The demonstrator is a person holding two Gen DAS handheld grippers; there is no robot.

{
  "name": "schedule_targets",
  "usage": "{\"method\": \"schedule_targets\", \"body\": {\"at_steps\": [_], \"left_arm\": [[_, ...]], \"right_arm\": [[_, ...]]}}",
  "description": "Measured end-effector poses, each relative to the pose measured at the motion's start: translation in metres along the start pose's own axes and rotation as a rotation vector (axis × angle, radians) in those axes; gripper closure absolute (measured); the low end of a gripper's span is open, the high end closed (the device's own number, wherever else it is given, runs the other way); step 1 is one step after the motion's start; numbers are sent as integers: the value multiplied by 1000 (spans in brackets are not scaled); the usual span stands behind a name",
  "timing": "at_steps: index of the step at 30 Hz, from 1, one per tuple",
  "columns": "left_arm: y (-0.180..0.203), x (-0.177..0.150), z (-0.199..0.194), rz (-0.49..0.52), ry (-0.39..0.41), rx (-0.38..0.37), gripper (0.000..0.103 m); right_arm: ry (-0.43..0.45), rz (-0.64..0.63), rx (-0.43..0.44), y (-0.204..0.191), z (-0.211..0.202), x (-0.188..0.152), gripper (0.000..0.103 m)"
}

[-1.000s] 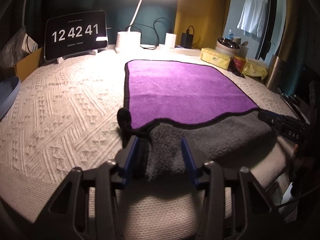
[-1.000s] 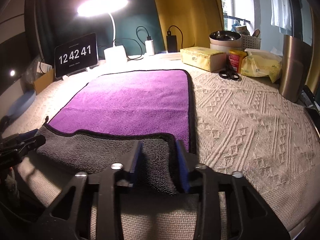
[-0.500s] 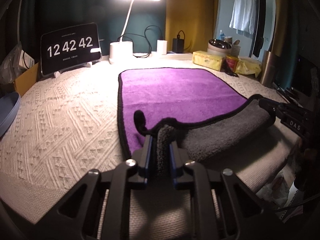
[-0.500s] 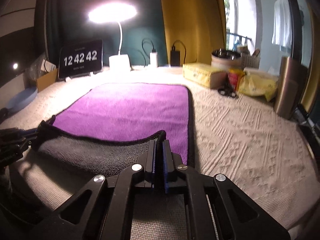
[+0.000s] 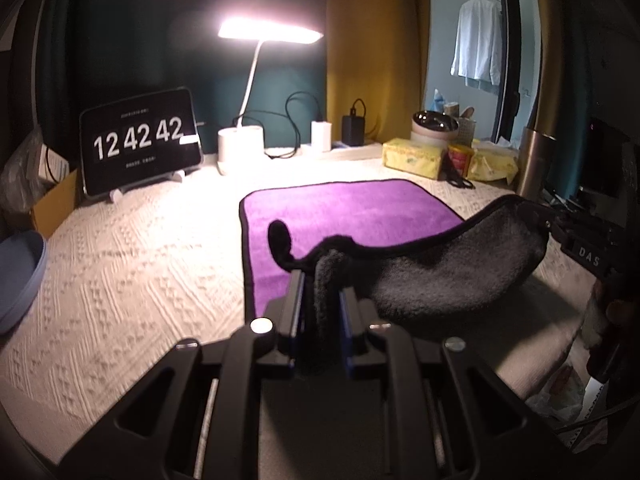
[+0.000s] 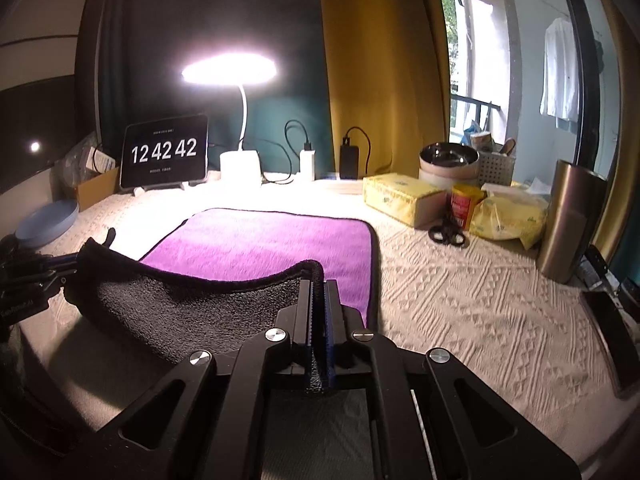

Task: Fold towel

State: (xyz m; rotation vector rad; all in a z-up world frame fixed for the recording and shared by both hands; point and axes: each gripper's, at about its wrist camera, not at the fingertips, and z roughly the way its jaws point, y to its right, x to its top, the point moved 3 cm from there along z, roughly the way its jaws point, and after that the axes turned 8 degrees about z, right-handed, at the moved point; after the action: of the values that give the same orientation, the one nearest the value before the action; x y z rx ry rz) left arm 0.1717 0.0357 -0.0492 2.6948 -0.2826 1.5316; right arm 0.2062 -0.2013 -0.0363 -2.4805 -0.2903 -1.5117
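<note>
A towel, purple on top (image 5: 344, 216) and grey underneath with black trim, lies on the cream woven tablecloth (image 5: 132, 264). My left gripper (image 5: 322, 280) is shut on its near left corner. My right gripper (image 6: 318, 284) is shut on its near right corner. Both corners are lifted, so the near edge hangs between them with the grey underside (image 6: 208, 312) facing me. The far half (image 6: 264, 240) lies flat. Each gripper shows at the edge of the other's view.
At the back stand a clock tablet (image 6: 165, 152), a lit desk lamp (image 6: 240, 168) and chargers (image 6: 349, 156). Right are tissue packs (image 6: 404, 200), scissors (image 6: 446, 234), a bowl (image 6: 448, 160) and a metal cup (image 6: 568, 220). A blue dish (image 5: 16, 280) sits far left.
Both grippers went from open around the near corners to shut on them, then rose, lifting the near edge off the table and showing the grey underside.
</note>
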Motion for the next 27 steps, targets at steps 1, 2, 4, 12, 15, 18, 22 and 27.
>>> {"method": "schedule_targets", "body": {"at_steps": [1, 2, 4, 12, 15, 18, 22, 27], "left_arm": [[0, 2, 0, 3, 6, 1, 87], [0, 6, 0, 6, 12, 1, 87], [-1, 11, 1, 13, 23, 2, 87], [-5, 33, 13, 38, 47, 13, 87], [-9, 39, 21, 44, 46, 19, 87], [-14, 45, 27, 44, 48, 24, 87], [-19, 54, 35, 44, 56, 33, 87], [-23, 66, 44, 52, 61, 40, 87]], "right_arm": [[5, 6, 5, 1, 0, 3, 98], [7, 9, 9, 2, 1, 4, 98], [15, 9, 9, 2, 2, 9, 98], [56, -8, 10, 0, 8, 32, 98], [74, -14, 9, 0, 11, 41, 98], [85, -21, 10, 1, 17, 51, 98], [94, -24, 13, 2, 26, 63, 98], [101, -33, 7, 5, 38, 74, 98]]}}
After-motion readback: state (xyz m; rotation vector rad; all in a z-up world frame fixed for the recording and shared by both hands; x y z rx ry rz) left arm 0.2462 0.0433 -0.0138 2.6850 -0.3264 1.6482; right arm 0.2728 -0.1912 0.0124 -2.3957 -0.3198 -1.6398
